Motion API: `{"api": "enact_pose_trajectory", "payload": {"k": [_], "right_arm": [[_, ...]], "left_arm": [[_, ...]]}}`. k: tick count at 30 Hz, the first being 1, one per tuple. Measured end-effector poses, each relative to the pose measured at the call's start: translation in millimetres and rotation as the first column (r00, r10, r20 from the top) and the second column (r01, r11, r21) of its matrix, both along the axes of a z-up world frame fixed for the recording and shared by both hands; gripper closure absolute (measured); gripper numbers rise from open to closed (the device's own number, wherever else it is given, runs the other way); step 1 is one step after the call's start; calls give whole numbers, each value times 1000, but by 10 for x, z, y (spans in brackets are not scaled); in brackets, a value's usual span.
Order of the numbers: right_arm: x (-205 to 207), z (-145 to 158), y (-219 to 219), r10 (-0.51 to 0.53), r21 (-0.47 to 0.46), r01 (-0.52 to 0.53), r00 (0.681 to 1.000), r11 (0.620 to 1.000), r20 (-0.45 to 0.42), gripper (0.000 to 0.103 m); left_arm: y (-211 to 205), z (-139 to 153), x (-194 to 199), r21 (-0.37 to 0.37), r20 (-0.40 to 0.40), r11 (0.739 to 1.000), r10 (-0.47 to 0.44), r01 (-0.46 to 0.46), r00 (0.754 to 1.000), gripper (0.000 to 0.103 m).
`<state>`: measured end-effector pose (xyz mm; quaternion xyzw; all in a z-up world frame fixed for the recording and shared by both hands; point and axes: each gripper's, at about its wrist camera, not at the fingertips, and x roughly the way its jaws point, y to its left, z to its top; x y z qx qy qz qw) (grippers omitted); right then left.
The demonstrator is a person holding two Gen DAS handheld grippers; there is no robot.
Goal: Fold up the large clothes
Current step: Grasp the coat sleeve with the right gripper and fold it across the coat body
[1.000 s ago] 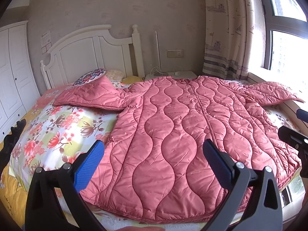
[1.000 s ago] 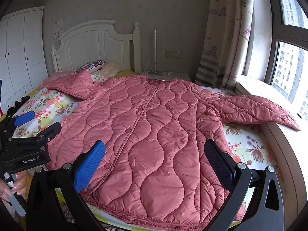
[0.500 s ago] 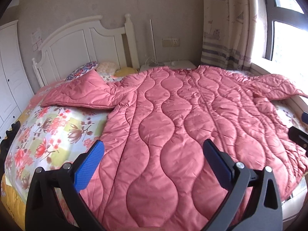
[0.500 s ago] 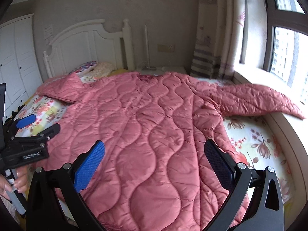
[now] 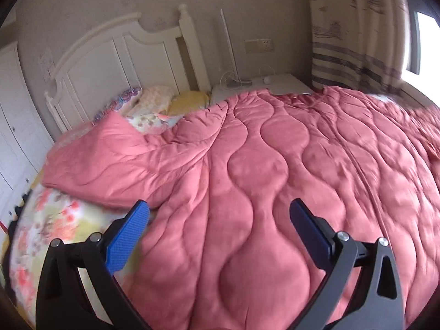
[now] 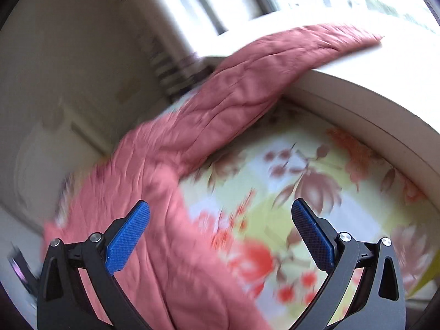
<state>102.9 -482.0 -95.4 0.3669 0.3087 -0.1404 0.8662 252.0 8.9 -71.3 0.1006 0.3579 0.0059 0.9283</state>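
A large pink quilted coat (image 5: 275,170) lies spread flat across the bed. Its left sleeve (image 5: 115,159) stretches toward the pillows. In the right wrist view its other sleeve (image 6: 247,82) runs up onto the white window ledge (image 6: 371,82). My left gripper (image 5: 220,231) hovers open over the coat's left side, its left blue pad near the sleeve's lower edge. My right gripper (image 6: 220,231) hangs open above the floral sheet, just beside the coat's right edge. Neither holds anything.
Floral bedsheet (image 6: 288,192) shows on both sides of the coat. A white headboard (image 5: 110,63), pillows (image 5: 154,104) and a nightstand (image 5: 275,82) stand at the far end. A striped curtain (image 5: 357,41) hangs at right; white wardrobe doors (image 5: 13,137) at left.
Both grippers have moved forward over the bed. The left has closed in on the coat's left side. The right has swung quickly to the right, toward the sleeve on the ledge; its view is blurred.
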Motion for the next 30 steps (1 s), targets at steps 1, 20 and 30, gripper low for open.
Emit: {"api": "enact_pose_trajectory", "payload": {"k": [1, 20, 30], "right_arm": [[84, -32, -172, -48, 42, 47, 999, 998, 21, 4], [1543, 673, 489, 9, -595, 41, 997, 803, 80, 68], [1910, -300, 2895, 483, -763, -631, 717, 142, -503, 15]], "left_arm": [[-1, -60, 152, -29, -48, 999, -19, 17, 999, 2], [48, -507, 630, -178, -199, 983, -87, 51, 976, 2], [79, -506, 611, -195, -200, 980, -90, 50, 976, 2]]}}
